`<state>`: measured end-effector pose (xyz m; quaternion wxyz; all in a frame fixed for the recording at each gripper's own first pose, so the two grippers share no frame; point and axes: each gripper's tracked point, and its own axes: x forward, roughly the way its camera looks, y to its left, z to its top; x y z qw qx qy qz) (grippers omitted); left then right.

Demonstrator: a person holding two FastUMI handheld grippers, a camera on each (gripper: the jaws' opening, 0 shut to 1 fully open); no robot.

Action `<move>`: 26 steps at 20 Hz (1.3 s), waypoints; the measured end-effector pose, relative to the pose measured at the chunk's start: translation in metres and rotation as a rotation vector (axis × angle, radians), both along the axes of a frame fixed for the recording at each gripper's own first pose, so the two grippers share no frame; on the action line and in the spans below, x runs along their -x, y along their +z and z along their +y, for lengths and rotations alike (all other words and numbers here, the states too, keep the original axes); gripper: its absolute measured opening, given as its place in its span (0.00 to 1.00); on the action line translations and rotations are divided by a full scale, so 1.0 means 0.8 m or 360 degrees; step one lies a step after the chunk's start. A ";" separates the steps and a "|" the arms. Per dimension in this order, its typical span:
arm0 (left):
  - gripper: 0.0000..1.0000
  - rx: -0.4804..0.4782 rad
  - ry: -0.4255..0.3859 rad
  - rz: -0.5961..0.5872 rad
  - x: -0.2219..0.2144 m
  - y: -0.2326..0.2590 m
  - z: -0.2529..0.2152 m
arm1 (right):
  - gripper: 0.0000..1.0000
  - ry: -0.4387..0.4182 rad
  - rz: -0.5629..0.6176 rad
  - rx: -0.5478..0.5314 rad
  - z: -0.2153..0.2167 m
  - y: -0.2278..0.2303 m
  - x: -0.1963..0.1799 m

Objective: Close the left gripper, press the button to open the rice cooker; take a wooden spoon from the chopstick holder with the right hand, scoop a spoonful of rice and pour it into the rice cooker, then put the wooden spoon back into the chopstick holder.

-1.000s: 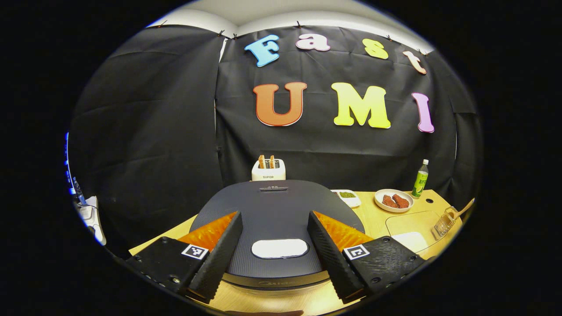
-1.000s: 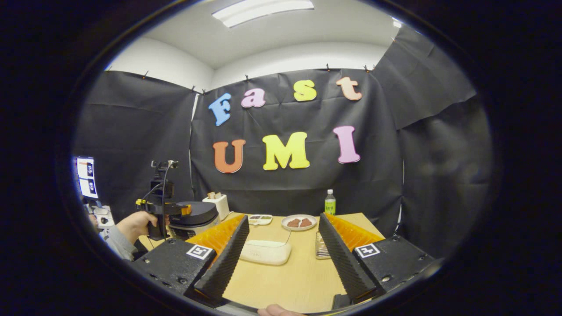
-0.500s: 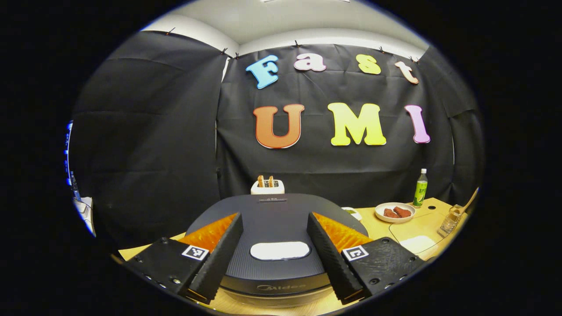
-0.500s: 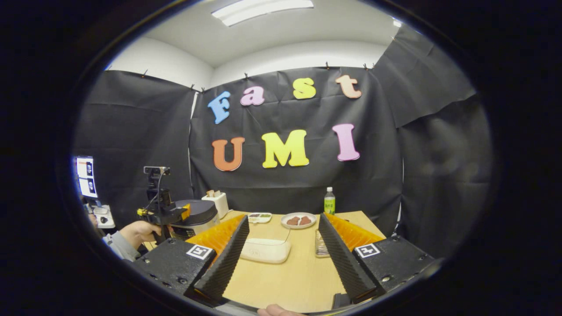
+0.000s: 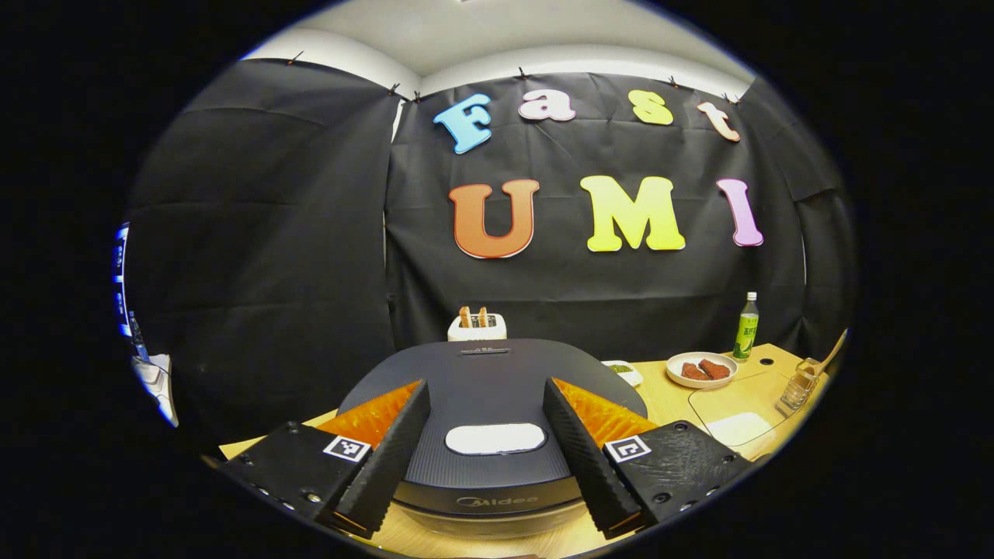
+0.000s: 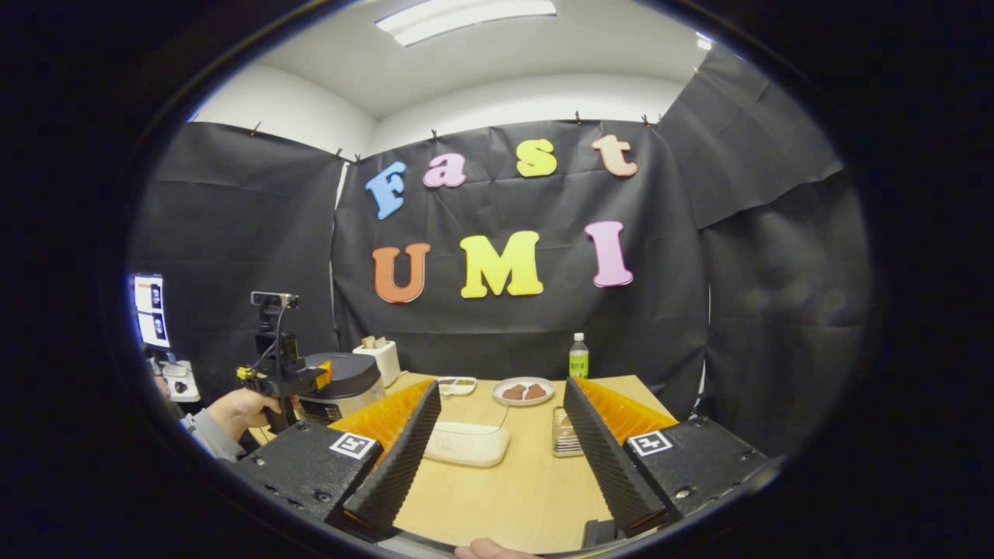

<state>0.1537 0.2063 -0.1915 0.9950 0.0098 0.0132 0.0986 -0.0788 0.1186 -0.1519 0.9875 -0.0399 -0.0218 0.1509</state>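
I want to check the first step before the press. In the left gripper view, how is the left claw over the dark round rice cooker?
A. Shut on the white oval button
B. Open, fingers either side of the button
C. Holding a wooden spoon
B: the left claw is open, its fingers spread either side of the white oval button on the dark round rice cooker lid.

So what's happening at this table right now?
A person holds a hand-held gripper in each hand. The left hand-held gripper hangs open over the closed rice cooker, its fingers either side of the white button, not yet pressing. The right hand-held gripper waits open above the table, near a white container.
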 end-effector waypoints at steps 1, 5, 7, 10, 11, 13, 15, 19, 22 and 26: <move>0.95 -0.0001 -0.0009 0.0017 0.004 0.002 0.000 | 1.00 -0.0005 0.0002 -0.0001 0.000 0.000 0.000; 0.94 0.0022 -0.0011 0.0176 0.032 0.008 -0.002 | 1.00 -0.0024 0.0004 -0.0010 -0.007 0.002 -0.002; 0.93 -0.0004 0.0019 0.0146 0.047 0.031 -0.002 | 1.00 -0.0033 0.0008 -0.0004 -0.011 0.001 -0.003; 0.93 -0.0041 -0.0013 0.0074 0.071 0.075 -0.016 | 0.99 -0.0048 0.0014 -0.0005 -0.014 0.001 -0.005; 0.93 -0.0036 -0.0027 0.0052 0.082 0.089 -0.021 | 0.99 -0.0056 0.0013 -0.0005 -0.016 0.002 -0.006; 0.93 0.0028 -0.0092 0.0006 0.104 0.116 -0.041 | 1.00 -0.0066 0.0012 -0.0011 -0.018 0.004 -0.006; 0.93 0.0083 -0.0181 0.0004 0.127 0.130 -0.065 | 1.00 -0.0072 0.0012 -0.0013 -0.021 0.005 -0.003; 0.93 0.0074 -0.0208 0.0004 0.170 0.153 -0.087 | 1.00 -0.0107 -0.0014 -0.0020 -0.038 0.019 0.001; 0.93 0.0040 -0.0212 -0.0077 0.201 0.176 -0.105 | 1.00 -0.0130 -0.0035 -0.0048 -0.051 0.032 0.006; 0.93 -0.0002 -0.0296 -0.0138 0.243 0.190 -0.141 | 1.00 -0.0190 -0.0103 -0.0090 -0.077 0.058 0.017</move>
